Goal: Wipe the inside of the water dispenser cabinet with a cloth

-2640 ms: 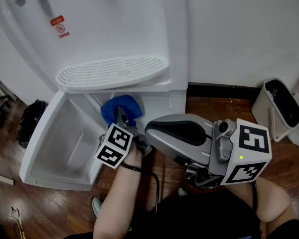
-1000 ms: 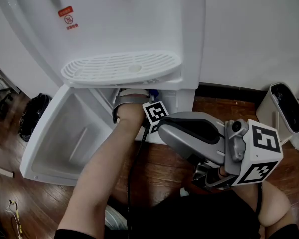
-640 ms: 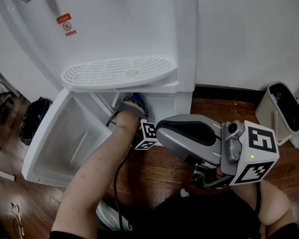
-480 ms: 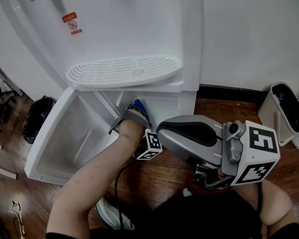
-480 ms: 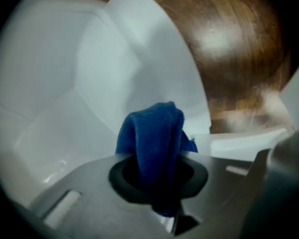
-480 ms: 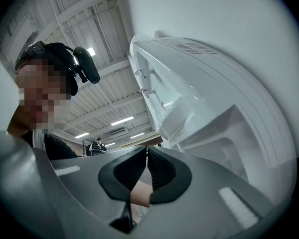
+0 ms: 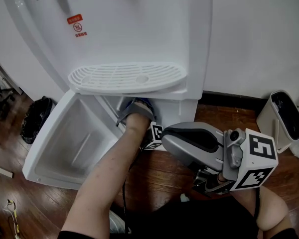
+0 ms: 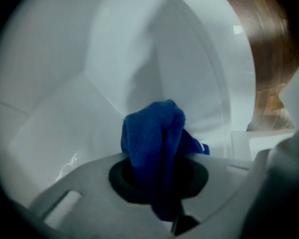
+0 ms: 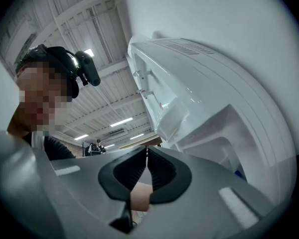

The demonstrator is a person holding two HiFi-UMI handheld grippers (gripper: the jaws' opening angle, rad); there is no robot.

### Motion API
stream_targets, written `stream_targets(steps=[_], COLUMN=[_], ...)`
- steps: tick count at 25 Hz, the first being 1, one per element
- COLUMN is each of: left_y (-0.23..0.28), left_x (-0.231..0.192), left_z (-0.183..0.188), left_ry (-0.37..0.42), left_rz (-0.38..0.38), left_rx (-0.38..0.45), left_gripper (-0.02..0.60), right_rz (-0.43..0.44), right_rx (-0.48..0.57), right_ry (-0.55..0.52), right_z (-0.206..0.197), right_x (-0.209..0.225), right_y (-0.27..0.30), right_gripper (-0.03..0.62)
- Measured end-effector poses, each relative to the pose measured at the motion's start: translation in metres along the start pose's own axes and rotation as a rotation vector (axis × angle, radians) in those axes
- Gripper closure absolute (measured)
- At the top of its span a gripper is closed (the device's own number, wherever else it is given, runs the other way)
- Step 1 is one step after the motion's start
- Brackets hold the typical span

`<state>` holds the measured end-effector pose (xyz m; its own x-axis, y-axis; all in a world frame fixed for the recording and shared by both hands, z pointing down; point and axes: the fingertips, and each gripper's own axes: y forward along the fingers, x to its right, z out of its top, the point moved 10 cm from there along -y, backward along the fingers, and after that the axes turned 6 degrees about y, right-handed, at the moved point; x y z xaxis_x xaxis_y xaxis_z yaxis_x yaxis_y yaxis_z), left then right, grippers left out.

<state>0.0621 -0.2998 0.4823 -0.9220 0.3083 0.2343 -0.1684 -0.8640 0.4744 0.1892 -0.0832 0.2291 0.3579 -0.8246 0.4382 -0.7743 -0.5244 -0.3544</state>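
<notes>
where the person's left arm reaches under the white slotted drip tray (image 7: 124, 77), the left gripper (image 8: 159, 176) sits inside the white plastic water dispenser cabinet (image 8: 65, 83), jaws clamped on a bunched blue terry cloth (image 8: 154, 133). cloth stands near the pale inner wall; contact unclear. right gripper (image 9: 147, 176) outside, jaws together, empty. white cabinet door (image 7: 40, 158) open.

A white bin (image 7: 268, 124) with a dark opening stands on the brown wooden floor (image 7: 154, 180), with black skirting (image 7: 229, 94) and a white wall (image 7: 259, 34) just behind the bin and a black bag (image 7: 37, 118) far to its left.
</notes>
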Motion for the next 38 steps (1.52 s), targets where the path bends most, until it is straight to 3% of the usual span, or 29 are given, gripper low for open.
stream_targets(steps=[4, 8, 13, 15, 16, 18, 21, 23, 25, 27, 30, 34, 36, 38], left_y=[-0.006, -0.023, -0.056, -0.074, -0.083, -0.109, -0.162, -0.198, -0.234, -0.27, -0.314, -0.316, -0.303, -0.29], left_x=[-0.005, 0.012, 0.047, 0.057, 0.06, 0.061, 0.065, 0.08, 0.102, 0.129, 0.17, 0.214, 0.228, 0.235], left_z=[-0.005, 0.001, 0.009, 0.012, 0.011, 0.001, -0.045, -0.081, -0.117, -0.154, -0.199, -0.218, -0.214, -0.205], left_ry=[0.036, 0.085, 0.116, 0.079, 0.024, -0.209, -0.784, -1.122, -1.387, -1.609, -1.873, -2.176, -2.253, -2.253], left_rz=[0.082, 0.107, 0.073, 0.07, 0.075, 0.094, 0.06, 0.035, 0.076, 0.179, 0.331, 0.321, 0.323, 0.295], left_rx=[-0.103, -0.16, -0.143, -0.104, -0.062, 0.098, 0.451, 0.649, 0.845, 1.083, 1.408, 1.734, 1.754, 1.721], left_gripper=[0.526, 0.526, 0.526, 0.526, 0.526, 0.525, 0.524, 0.525, 0.524, 0.523, 0.522, 0.522, 0.522, 0.522], right_rz=[0.004, 0.008, -0.009, -0.024, -0.033, -0.058, -0.126, -0.188, -0.237, -0.272, -0.326, -0.39, -0.377, -0.341], right_rx=[-0.01, -0.012, -0.037, -0.048, -0.054, -0.067, -0.085, -0.109, -0.164, -0.229, -0.263, -0.218, -0.226, -0.244], right_ry=[0.007, -0.007, -0.037, -0.048, -0.053, -0.061, -0.061, -0.054, -0.045, -0.04, -0.048, -0.072, -0.12, -0.173], right_z=[-0.002, 0.0, -0.004, -0.007, -0.009, -0.012, -0.018, -0.023, -0.033, -0.044, -0.053, -0.052, -0.054, -0.058], right_x=[0.001, 0.0, 0.0, 0.0, 0.001, 0.002, 0.008, 0.011, 0.014, 0.017, 0.017, 0.004, -0.006, -0.014], right_y=[0.001, 0.001, 0.004, 0.004, 0.004, 0.005, 0.006, 0.006, 0.005, 0.005, 0.011, 0.023, 0.03, 0.035], right_gripper=[0.582, 0.582, 0.582, 0.582, 0.582, 0.582, 0.582, 0.582, 0.582, 0.582, 0.582, 0.582, 0.58, 0.58])
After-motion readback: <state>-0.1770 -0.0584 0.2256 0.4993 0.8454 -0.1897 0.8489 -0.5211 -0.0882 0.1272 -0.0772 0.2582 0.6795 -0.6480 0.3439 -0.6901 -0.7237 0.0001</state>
